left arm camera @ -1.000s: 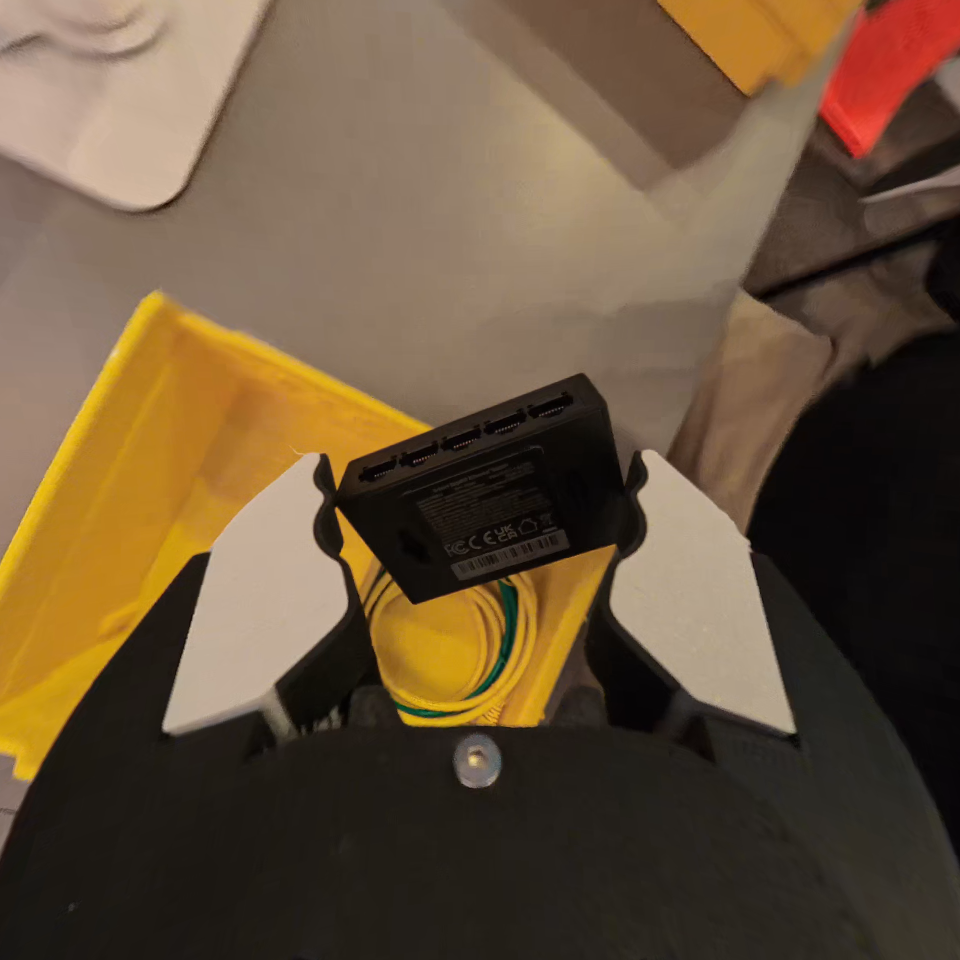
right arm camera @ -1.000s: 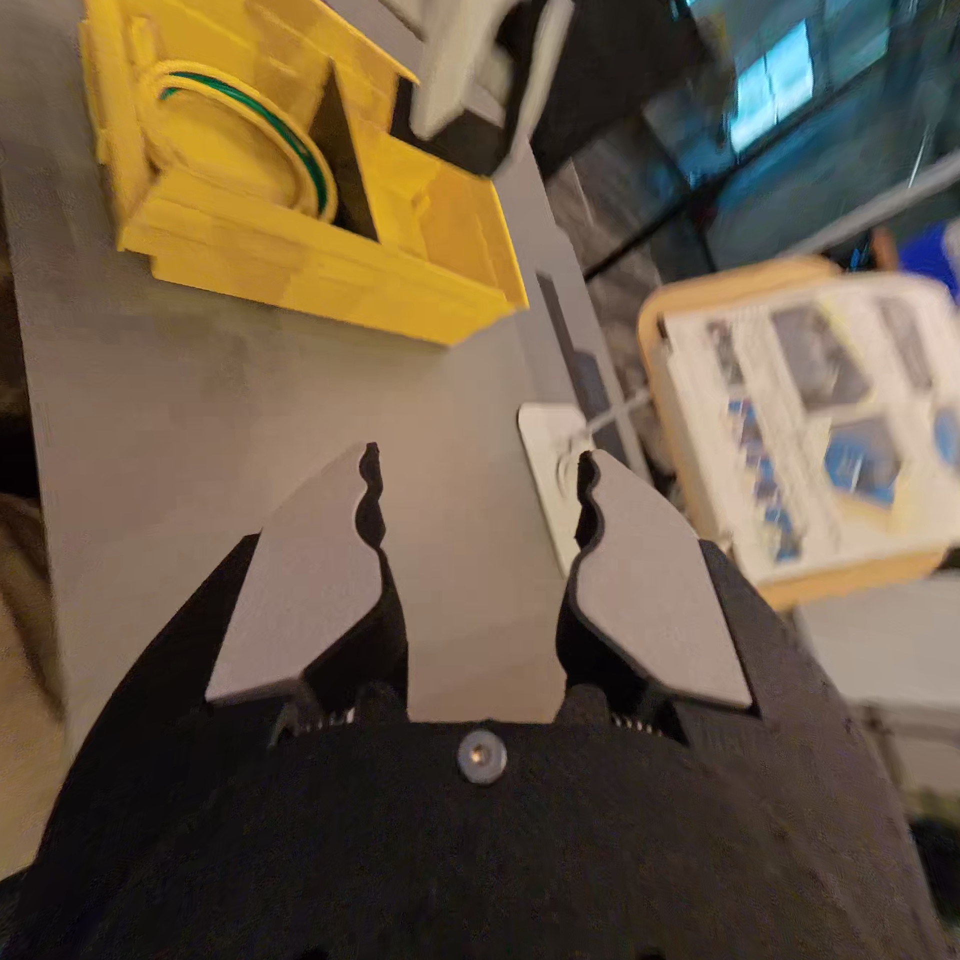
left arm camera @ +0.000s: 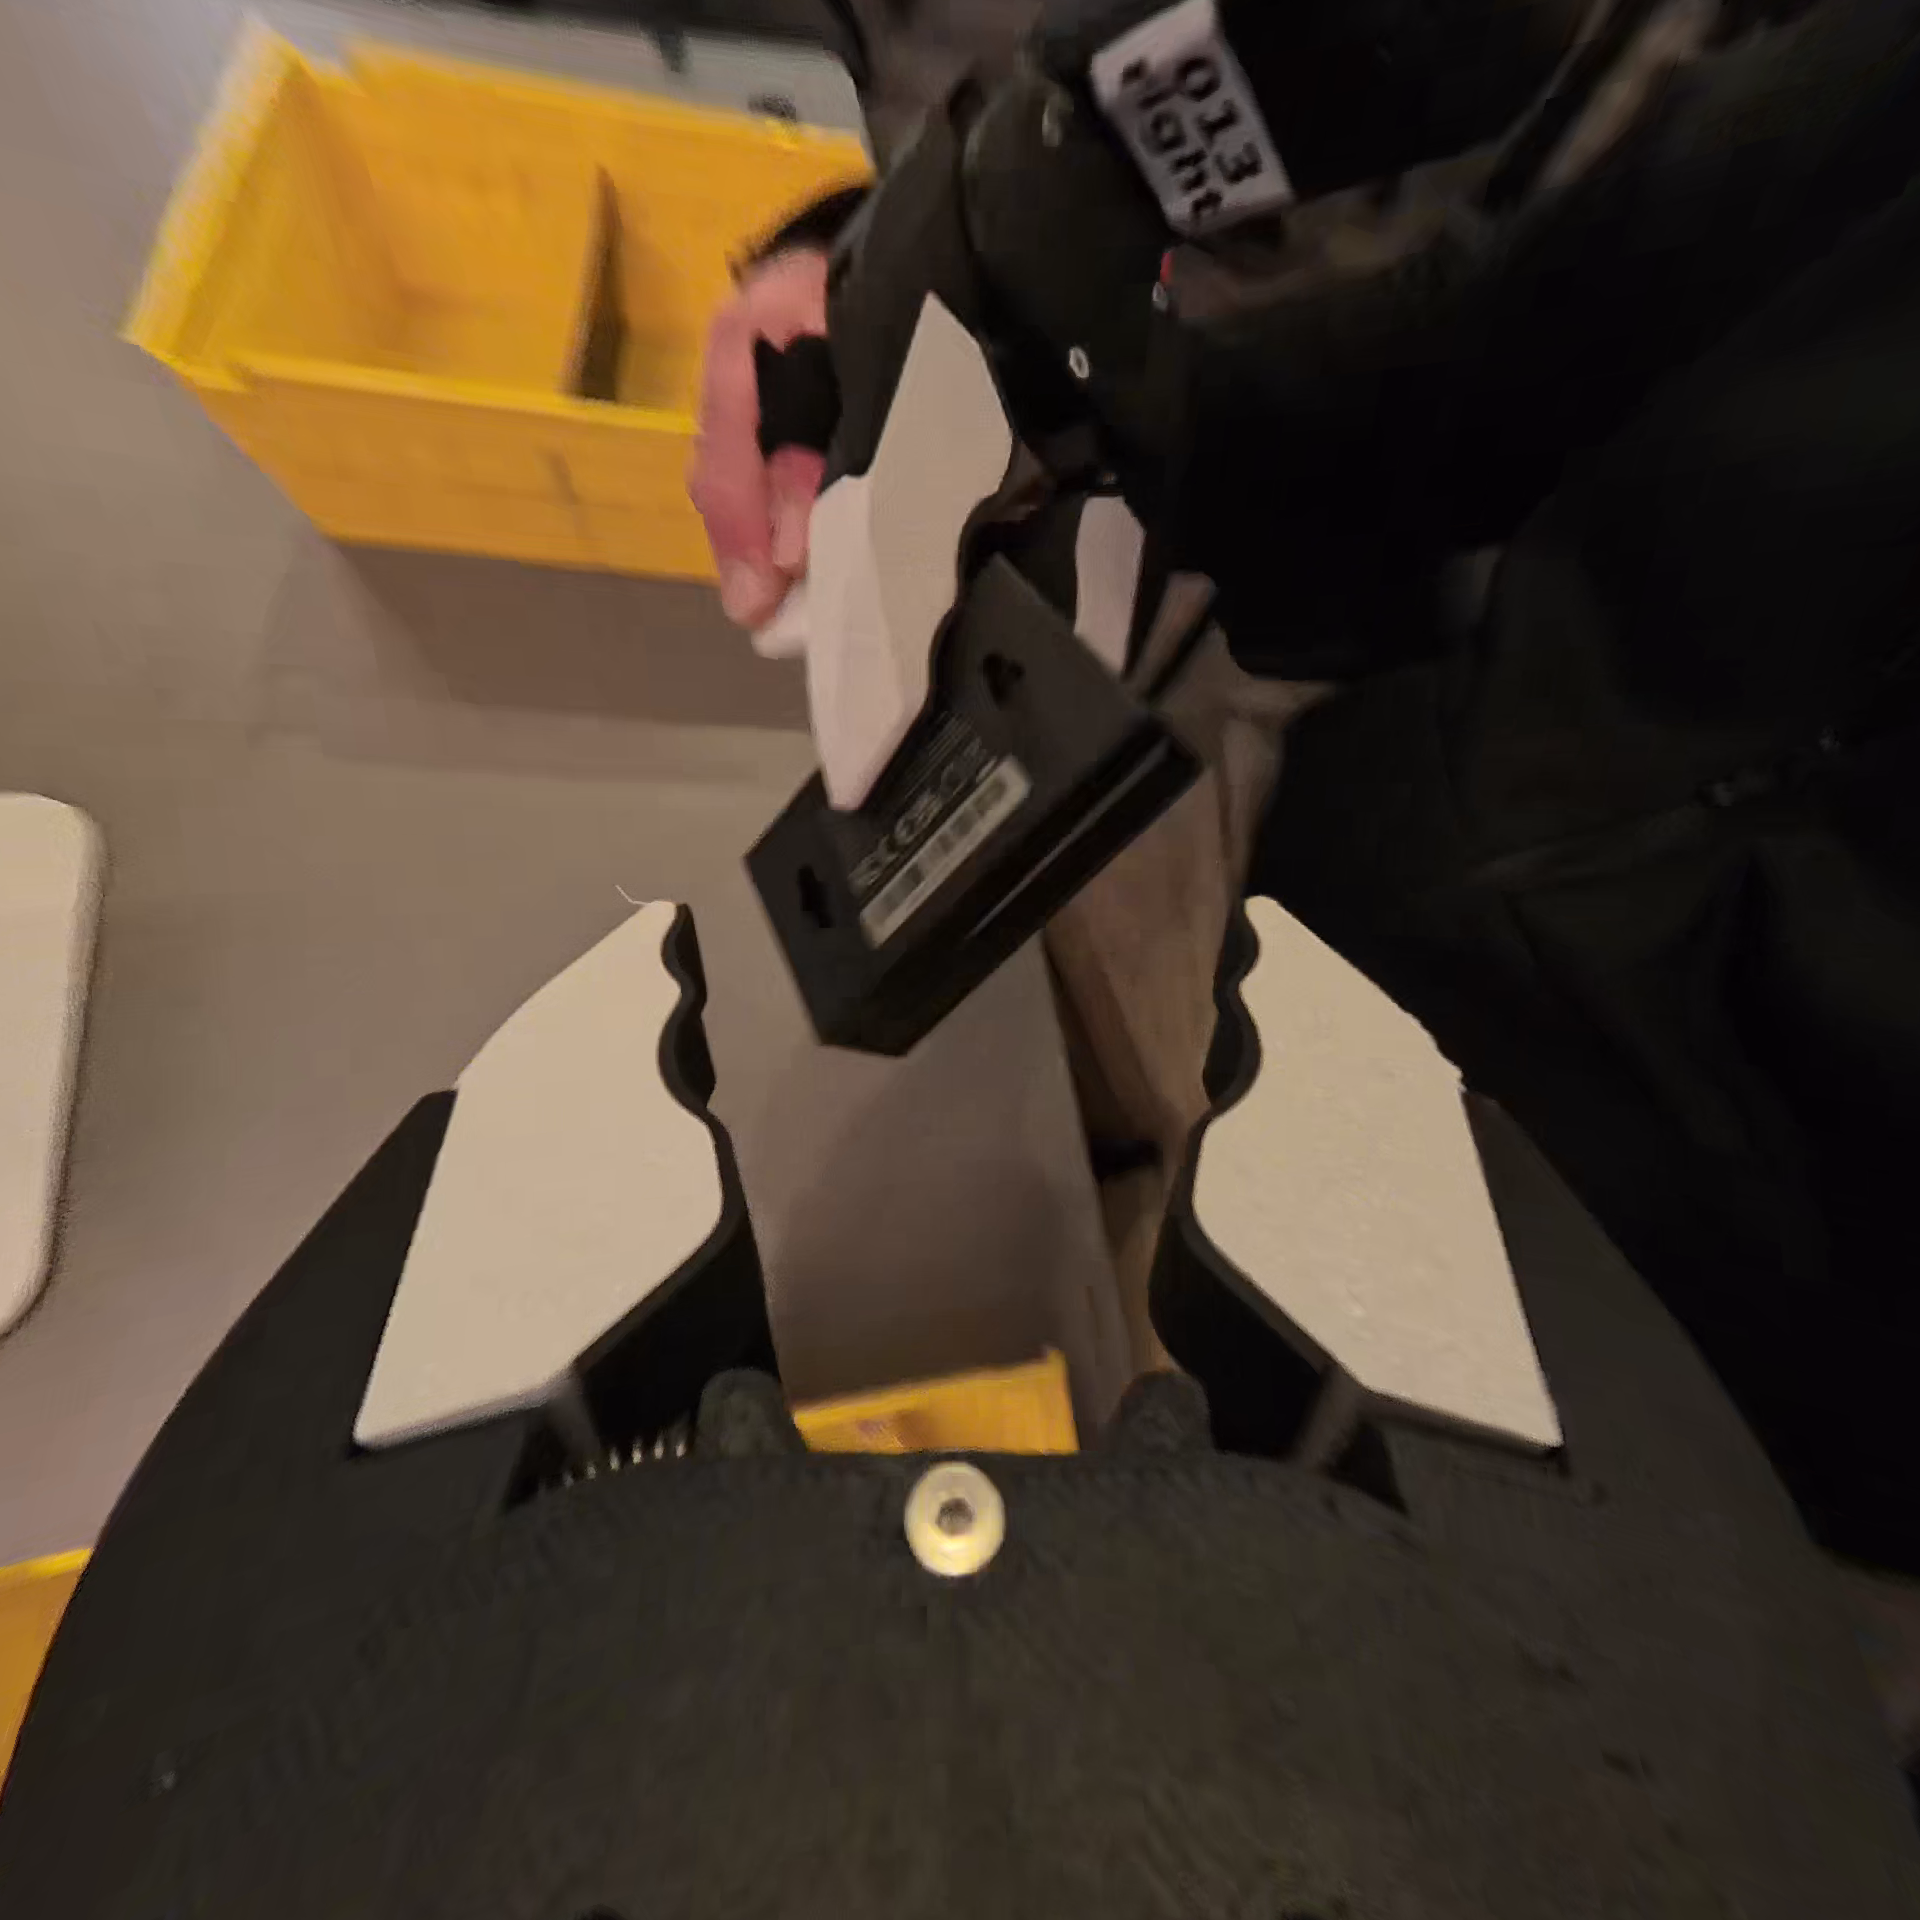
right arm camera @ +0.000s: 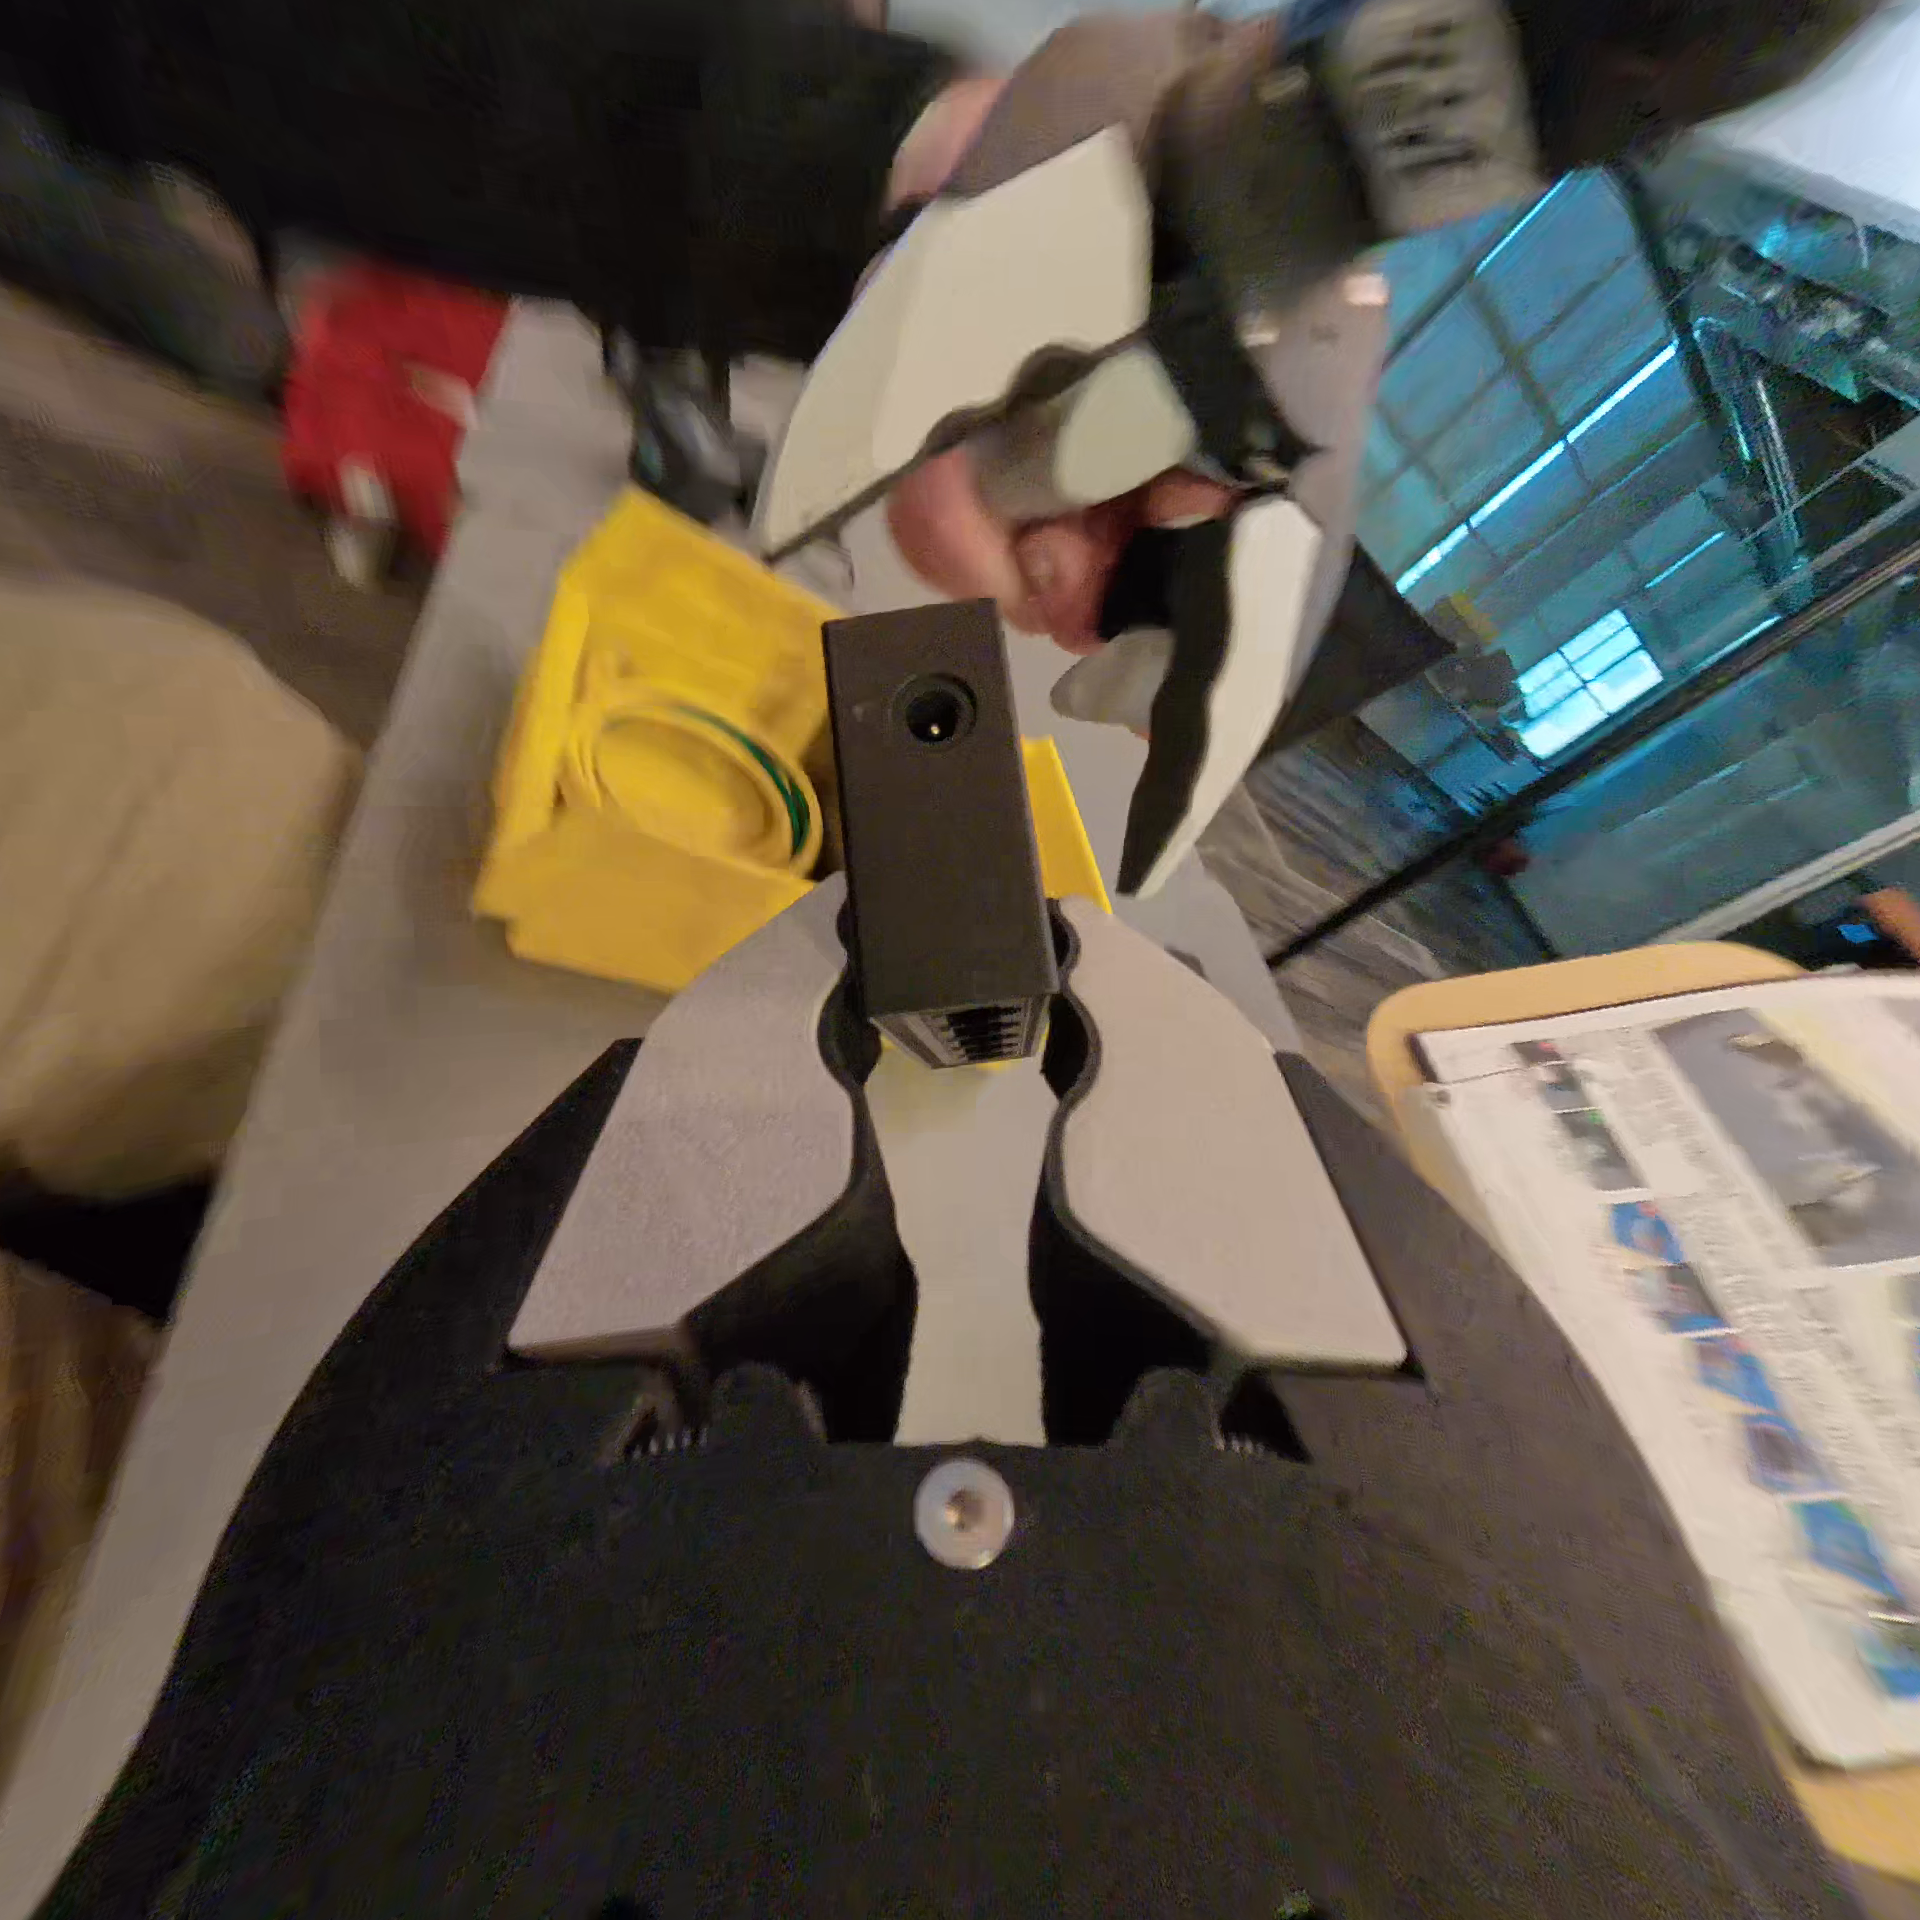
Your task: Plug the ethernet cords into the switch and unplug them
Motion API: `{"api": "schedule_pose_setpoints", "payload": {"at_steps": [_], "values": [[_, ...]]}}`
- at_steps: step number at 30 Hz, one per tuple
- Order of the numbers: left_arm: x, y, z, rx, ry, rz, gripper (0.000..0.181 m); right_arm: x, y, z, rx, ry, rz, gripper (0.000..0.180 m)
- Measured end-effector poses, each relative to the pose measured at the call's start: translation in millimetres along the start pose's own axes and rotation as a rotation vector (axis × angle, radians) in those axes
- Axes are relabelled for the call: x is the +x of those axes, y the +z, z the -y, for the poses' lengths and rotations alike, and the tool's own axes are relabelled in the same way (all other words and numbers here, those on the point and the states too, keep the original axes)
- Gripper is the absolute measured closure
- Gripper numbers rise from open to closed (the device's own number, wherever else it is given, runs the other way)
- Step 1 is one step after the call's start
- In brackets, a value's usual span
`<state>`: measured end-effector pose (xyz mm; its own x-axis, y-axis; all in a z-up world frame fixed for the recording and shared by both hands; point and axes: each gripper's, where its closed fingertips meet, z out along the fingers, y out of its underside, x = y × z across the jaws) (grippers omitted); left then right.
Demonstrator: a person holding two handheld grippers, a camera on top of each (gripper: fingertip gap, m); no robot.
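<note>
Black and boxy, the switch (right arm camera: 940,821) sits clamped between the fingertips of the right gripper (right arm camera: 951,961), held in the air above the grey table (right arm camera: 343,1091). In the right wrist view it stands on end: a round power socket faces the camera near its top, and the row of ports shows at its lower end, just between the fingers. The left wrist view shows the same switch (left arm camera: 966,831) from the other side, tilted, its labelled underside toward the camera, with one pale finger of the right gripper (left arm camera: 987,665) lying across it and a hand (left arm camera: 753,457) behind on the handle. The left gripper (left arm camera: 961,925) is spread wide and holds nothing; the switch hangs just beyond its tips, apart from both fingers. Seen from the right wrist, the left gripper (right arm camera: 971,707) hovers just behind the switch with its jaws apart, a hand (right arm camera: 997,551) wrapped round its grip. Behind and left of the switch stands a yellow bin (right arm camera: 623,894), and coiled inside it are the cords (right arm camera: 707,790), yellow with a green one at the rim. A second yellow bin (left arm camera: 447,416) with a divider sits farther off on the table in the left wrist view. A newspaper (right arm camera: 1683,1299) lies on a tan tray (right arm camera: 1403,1013) at the right.
</note>
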<state>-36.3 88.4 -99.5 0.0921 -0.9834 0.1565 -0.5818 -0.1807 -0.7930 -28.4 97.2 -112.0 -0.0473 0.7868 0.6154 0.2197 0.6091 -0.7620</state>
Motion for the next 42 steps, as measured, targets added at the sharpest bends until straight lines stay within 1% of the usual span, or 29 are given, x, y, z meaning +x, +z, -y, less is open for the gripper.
{"api": "schedule_pose_setpoints", "payload": {"at_steps": [1,4,6,8,10,12,13,14,15,16,17,19,20,22,23,24,26,28,29,30,33,34,35,36,37,38,40,42], "values": [[-6,-3,3,0.06,0.02,0.058,0.089,5,-5,4,0.076,0.092,0.007,0.151],[-15,-1,7,0.183,0.092,0.199,0.106,15,-19,16,0.303,0.329,0.047,0.151],[-13,10,3,0.169,0.162,0.255,0.121,20,-23,23,0.409,0.428,0.062,0.151],[-4,16,11,0.218,0.225,0.28,0.138,19,-21,24,0.435,0.47,0.088,0.151],[-3,13,22,0.297,0.231,0.305,0.152,14,-17,24,0.437,0.486,0.11,0.151],[-4,13,22,0.333,0.229,0.298,0.153,15,-16,22,0.449,0.525,0.125,0.151],[-7,14,19,0.325,0.227,0.32,0.153,15,-14,19,0.425,0.535,0.132,0.151],[-12,14,16,0.3,0.22,0.356,0.154,16,-11,10,0.361,0.53,0.118,0.148],[-16,14,12,0.252,0.217,0.39,0.154,18,-10,3,0.302,0.497,0.092,0.136],[-20,13,8,0.205,0.221,0.42,0.154,22,-13,-2,0.248,0.454,0.048,0.126],[-22,11,5,0.165,0.216,0.439,0.153,27,-17,-7,0.183,0.402,0.002,0.121],[-24,13,-7,0.02,0.185,0.443,0.154,32,-24,-12,0.012,0.238,-0.065,0.12],[-27,13,-10,-0.049,0.214,0.491,0.154,32,-26,-13,-0.077,0.145,-0.089,0.119],[-30,17,-19,-0.216,0.251,0.548,0.154,29,-27,-16,-0.264,-0.025,-0.104,0.122],[-30,20,-19,-0.266,0.269,0.567,0.154,23,-25,-21,-0.363,-0.09,-0.077,0.128],[-30,22,-17,-0.296,0.285,0.579,0.154,21,-23,-29,-0.454,-0.133,-0.072,0.13],[-30,26,-14,-0.346,0.334,0.607,0.154,14,-20,-40,-0.554,-0.159,-0.043,0.147],[-34,25,-12,-0.37,0.396,0.656,0.153,13,-20,-43,-0.543,-0.126,-0.04,0.151],[-34,24,-7,-0.336,0.407,0.677,0.149,14,-21,-40,-0.492,-0.103,-0.049,0.152],[-32,24,-3,-0.294,0.396,0.669,0.135,15,-21,-36,-0.425,-0.06,-0.052,0.152],[-28,24,-3,-0.225,0.386,0.636,0.138,13,-26,-16,-0.167,0.069,-0.01,0.152],[-26,25,-2,-0.195,0.375,0.621,0.139,11,-27,-12,-0.11,0.099,0.01,0.153],[-25,25,0,-0.163,0.367,0.621,0.14,10,-27,-12,-0.085,0.117,0.022,0.152],[-25,25,2,-0.145,0.374,0.621,0.146,9,-27,-13,-0.06,0.116,0.022,0.153],[-24,25,1,-0.151,0.376,0.614,0.147,8,-27,-13,-0.037,0.123,0.022,0.152],[-24,27,-3,-0.179,0.37,0.61,0.149,7,-25,-17,-0.047,0.132,0.032,0.152],[-31,29,-10,-0.267,0.392,0.677,0.151,7,-22,-29,-0.156,0.08,0.011,0.15],[-33,31,-17,-0.357,0.4,0.704,0.151,7,-21,-33,-0.253,-0.036,-0.022,0.139]]}}
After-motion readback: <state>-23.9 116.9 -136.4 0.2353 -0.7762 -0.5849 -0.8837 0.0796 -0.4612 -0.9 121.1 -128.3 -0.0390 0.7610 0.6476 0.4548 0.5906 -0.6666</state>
